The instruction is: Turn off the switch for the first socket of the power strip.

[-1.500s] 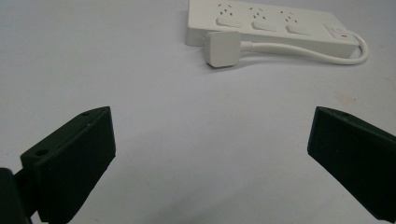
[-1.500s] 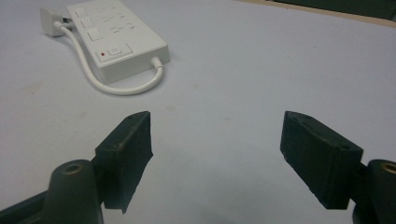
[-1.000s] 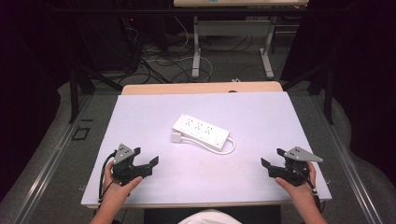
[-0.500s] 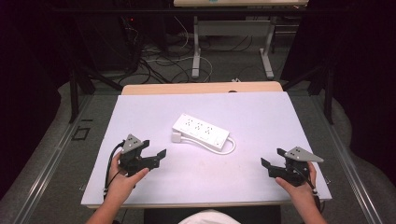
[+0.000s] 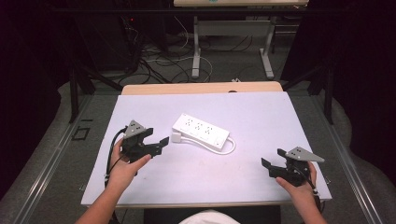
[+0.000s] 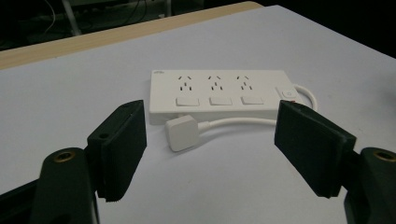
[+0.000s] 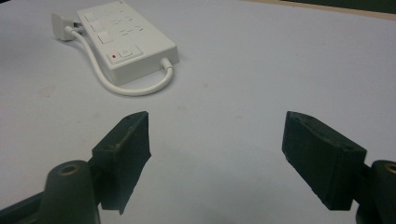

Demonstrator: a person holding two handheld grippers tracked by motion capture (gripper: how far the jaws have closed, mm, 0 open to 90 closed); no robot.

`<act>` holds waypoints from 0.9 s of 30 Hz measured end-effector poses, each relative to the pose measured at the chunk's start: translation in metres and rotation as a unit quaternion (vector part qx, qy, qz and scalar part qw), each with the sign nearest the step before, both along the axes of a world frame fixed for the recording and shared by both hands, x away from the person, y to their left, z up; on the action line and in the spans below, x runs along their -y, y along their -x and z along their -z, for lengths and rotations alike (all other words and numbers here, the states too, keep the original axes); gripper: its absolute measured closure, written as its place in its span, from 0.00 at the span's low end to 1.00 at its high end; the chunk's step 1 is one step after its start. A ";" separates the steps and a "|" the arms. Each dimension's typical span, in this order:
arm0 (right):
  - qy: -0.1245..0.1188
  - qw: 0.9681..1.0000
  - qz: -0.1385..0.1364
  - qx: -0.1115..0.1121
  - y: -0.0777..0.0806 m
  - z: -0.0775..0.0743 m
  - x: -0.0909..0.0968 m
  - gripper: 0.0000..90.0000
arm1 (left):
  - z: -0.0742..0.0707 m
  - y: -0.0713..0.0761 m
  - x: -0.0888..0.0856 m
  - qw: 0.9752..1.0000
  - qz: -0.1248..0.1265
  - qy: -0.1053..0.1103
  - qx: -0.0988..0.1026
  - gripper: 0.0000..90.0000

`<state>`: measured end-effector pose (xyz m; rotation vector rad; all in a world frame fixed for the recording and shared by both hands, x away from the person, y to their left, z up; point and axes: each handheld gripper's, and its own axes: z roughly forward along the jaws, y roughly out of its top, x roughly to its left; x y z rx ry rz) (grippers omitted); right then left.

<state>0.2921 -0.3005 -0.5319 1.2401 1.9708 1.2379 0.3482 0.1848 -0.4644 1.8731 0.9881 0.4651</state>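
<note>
Near the middle of the surface (image 5: 261,116), a power strip (image 5: 201,131) lying flat, its plug (image 5: 176,137) just beside its left end and its cable (image 5: 227,150) looping round the near right end. Left of the plug and near it, the left hand-held gripper (image 5: 159,142); well apart at the near right corner, the right hand-held gripper (image 5: 273,164). Beyond the far edge, a floor (image 5: 224,70) strewn with cables, with table legs (image 5: 197,51) farther back.

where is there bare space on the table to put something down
Free: the wide stretch between the power strip and the right gripper, the far strip behind the power strip, and the near edge of the table. Crowded: by the plug, where the left gripper sits close.
</note>
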 end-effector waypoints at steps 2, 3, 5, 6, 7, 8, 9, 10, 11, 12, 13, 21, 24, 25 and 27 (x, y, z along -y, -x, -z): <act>0.000 1.000 -0.001 -0.001 0.000 0.000 0.000 0.26 | -0.003 -0.003 0.001 1.000 0.002 0.003 0.003 0.28; -0.003 1.000 0.000 0.004 0.000 0.001 -0.001 0.26 | -0.005 -0.004 0.001 1.000 0.004 0.004 0.004 0.29; -0.006 1.000 -0.003 0.002 0.000 0.000 -0.002 0.26 | -0.008 -0.006 0.003 1.000 0.007 0.005 0.006 0.30; -0.006 1.000 -0.003 0.003 0.000 0.000 -0.002 0.26 | -0.009 -0.008 0.003 1.000 0.008 0.004 0.006 0.30; -0.006 1.000 -0.003 0.003 0.000 0.000 -0.002 0.26 | -0.010 -0.009 0.004 1.000 0.008 0.004 0.006 0.30; -0.007 1.000 -0.003 0.003 0.000 0.000 -0.002 0.26 | -0.012 -0.012 0.006 1.000 0.009 0.005 0.006 0.30; -0.007 1.000 -0.003 0.003 0.000 0.000 -0.002 0.26 | -0.012 -0.012 0.006 1.000 0.009 0.005 0.006 0.30; -0.007 1.000 -0.003 0.004 0.000 -0.001 -0.002 0.26 | -0.012 -0.013 0.007 1.000 0.009 0.003 0.005 0.30; -0.007 1.000 -0.004 0.006 0.000 -0.001 -0.002 0.26 | -0.013 -0.015 0.007 1.000 0.011 0.001 0.004 0.30; -0.007 1.000 -0.004 0.006 0.000 -0.001 -0.002 0.26 | -0.014 -0.016 0.008 1.000 0.012 0.001 0.001 0.30; -0.007 1.000 -0.004 0.005 0.000 -0.001 -0.002 0.26 | -0.015 -0.018 0.010 1.000 0.011 0.002 0.000 0.30; -0.007 1.000 -0.005 0.004 0.000 0.000 -0.002 0.26 | -0.026 -0.025 0.023 1.000 0.014 -0.001 -0.007 0.31; -0.007 1.000 -0.005 0.004 0.000 0.000 -0.002 0.26 | -0.028 -0.029 0.029 1.000 0.012 0.005 -0.015 0.31; -0.010 1.000 -0.004 0.002 0.000 0.000 -0.003 0.26 | -0.029 -0.030 0.031 1.000 0.014 0.005 -0.017 0.31; -0.009 1.000 -0.003 0.000 0.000 0.000 -0.002 0.26 | -0.029 -0.032 0.035 1.000 0.016 0.008 -0.021 0.32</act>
